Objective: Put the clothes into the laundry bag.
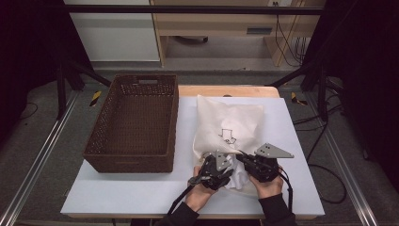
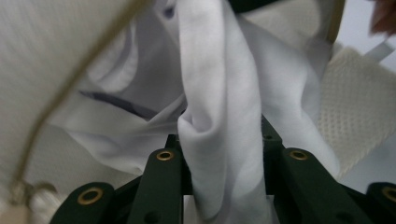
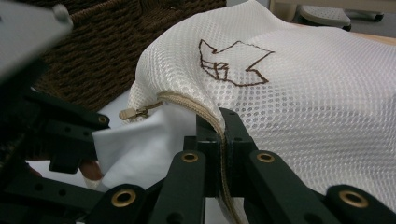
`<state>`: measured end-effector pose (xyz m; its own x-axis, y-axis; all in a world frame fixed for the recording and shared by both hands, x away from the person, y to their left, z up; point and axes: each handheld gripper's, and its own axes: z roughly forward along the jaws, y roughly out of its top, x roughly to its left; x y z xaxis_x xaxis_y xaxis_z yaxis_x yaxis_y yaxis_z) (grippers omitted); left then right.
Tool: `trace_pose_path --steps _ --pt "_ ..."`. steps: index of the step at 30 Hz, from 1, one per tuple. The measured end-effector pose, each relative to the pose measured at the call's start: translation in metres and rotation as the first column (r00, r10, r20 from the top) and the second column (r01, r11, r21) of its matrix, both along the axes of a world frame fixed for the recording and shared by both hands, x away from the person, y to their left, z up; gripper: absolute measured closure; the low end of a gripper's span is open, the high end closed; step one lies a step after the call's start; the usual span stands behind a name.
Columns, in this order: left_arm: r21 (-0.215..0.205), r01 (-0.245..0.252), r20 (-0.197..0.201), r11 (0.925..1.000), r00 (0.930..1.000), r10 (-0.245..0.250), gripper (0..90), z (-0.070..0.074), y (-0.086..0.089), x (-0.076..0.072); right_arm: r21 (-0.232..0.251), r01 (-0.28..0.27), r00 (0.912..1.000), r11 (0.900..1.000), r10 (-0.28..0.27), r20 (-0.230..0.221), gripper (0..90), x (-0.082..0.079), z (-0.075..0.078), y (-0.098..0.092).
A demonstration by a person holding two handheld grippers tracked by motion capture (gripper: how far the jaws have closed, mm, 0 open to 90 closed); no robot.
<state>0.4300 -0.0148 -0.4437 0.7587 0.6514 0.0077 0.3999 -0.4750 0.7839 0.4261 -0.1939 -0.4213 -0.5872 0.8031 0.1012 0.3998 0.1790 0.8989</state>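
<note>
One wicker basket [image 1: 131,123] left of mesh bag [image 1: 229,128], table [image 1: 108,193] beneath

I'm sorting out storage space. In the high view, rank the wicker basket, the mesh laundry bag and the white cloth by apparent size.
1. wicker basket, largest.
2. mesh laundry bag.
3. white cloth, smallest, though the grippers and bag partly hide it.

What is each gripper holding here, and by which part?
The right gripper clamps the mesh bag by its zippered opening edge. The left gripper has a fold of the white cloth between its jaws at the bag's mouth.
</note>
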Motion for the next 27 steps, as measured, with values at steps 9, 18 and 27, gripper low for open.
trace_pose_path --steps 9,18,27 --pt "-0.019 -0.148 0.057 0.9889 0.9873 0.148 68.9 -0.027 -0.013 0.039 0.005 0.028 0.9995 1.0 -0.028 -0.011 87.8 -0.002 0.002 -0.005" --pt "-0.059 -0.139 0.046 0.9885 0.9889 0.142 44.1 -0.031 0.006 0.03 -0.011 0.043 0.9988 0.999 -0.043 -0.023 87.7 0.001 -0.005 -0.008" --pt "-0.068 -0.047 0.02 0.9965 0.9986 0.049 35.0 -0.017 0.027 -0.001 -0.015 0.045 0.9989 0.999 -0.045 -0.01 87.4 0.001 -0.004 -0.007"
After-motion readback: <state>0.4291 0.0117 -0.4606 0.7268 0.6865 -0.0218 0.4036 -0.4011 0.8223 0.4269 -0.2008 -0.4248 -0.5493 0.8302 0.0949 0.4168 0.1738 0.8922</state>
